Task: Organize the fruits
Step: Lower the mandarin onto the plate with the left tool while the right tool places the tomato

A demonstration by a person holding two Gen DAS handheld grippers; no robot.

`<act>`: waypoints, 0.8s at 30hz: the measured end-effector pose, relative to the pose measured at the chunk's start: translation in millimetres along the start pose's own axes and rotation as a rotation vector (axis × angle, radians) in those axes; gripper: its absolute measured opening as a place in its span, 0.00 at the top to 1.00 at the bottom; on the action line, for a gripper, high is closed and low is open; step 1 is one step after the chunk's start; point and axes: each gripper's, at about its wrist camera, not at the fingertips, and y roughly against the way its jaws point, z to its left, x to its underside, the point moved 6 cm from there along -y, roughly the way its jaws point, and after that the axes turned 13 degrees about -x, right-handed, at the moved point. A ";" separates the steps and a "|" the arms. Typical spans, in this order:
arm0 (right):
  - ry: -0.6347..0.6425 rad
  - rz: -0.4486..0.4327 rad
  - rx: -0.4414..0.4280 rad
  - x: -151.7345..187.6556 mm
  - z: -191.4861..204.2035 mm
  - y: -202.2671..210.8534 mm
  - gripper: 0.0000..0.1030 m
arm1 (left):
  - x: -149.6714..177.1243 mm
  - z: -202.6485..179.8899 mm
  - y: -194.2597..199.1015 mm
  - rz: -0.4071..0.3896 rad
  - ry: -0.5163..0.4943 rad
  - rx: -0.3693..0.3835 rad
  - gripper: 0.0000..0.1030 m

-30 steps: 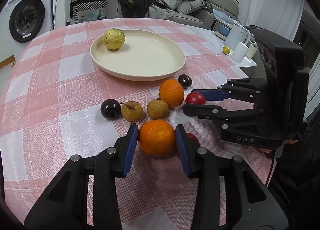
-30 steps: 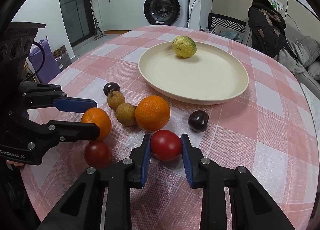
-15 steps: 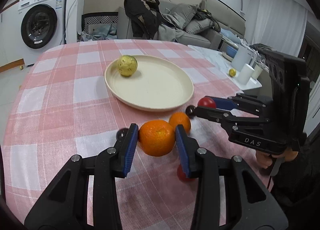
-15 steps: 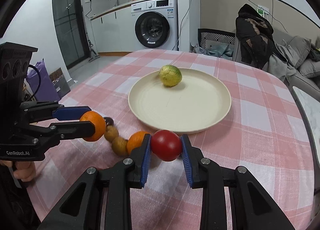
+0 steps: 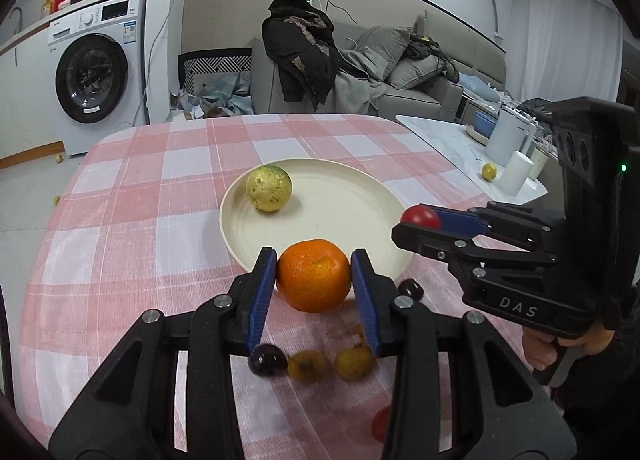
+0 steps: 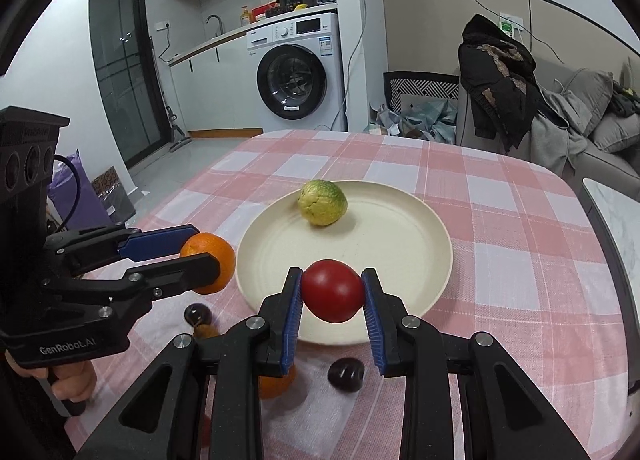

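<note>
My left gripper (image 5: 314, 280) is shut on an orange (image 5: 314, 275) and holds it in the air just before the near rim of the cream plate (image 5: 344, 219). My right gripper (image 6: 331, 292) is shut on a red fruit (image 6: 332, 290) above the plate's (image 6: 400, 236) near edge. A yellow-green fruit (image 5: 269, 188) lies on the plate, also seen in the right wrist view (image 6: 322, 202). Each gripper shows in the other's view: the left gripper (image 6: 200, 258) at the left, the right gripper (image 5: 416, 225) at the right.
On the pink checked tablecloth (image 5: 120, 219) below the grippers lie a dark plum (image 5: 267, 358), two small brown fruits (image 5: 354, 364), another dark fruit (image 6: 346, 374) and a second orange (image 6: 276, 382). A side table with white cups (image 5: 516, 175) stands right.
Both grippers have risen from the table with their fruit and moved forward toward the plate. The remaining fruits stay on the cloth, now below the fingers.
</note>
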 end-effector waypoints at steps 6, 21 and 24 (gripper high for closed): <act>-0.036 0.018 0.027 -0.6 -16.1 -13.2 0.71 | -8.5 -3.3 -24.0 -0.001 -0.008 -0.035 0.66; -0.090 0.019 0.059 4.4 -38.8 -23.1 0.69 | -9.9 -3.7 -57.8 -0.005 -0.018 -0.102 0.65; -0.092 0.008 0.058 4.6 -39.0 -20.8 0.60 | -8.2 -2.1 -59.2 0.014 -0.010 -0.109 0.61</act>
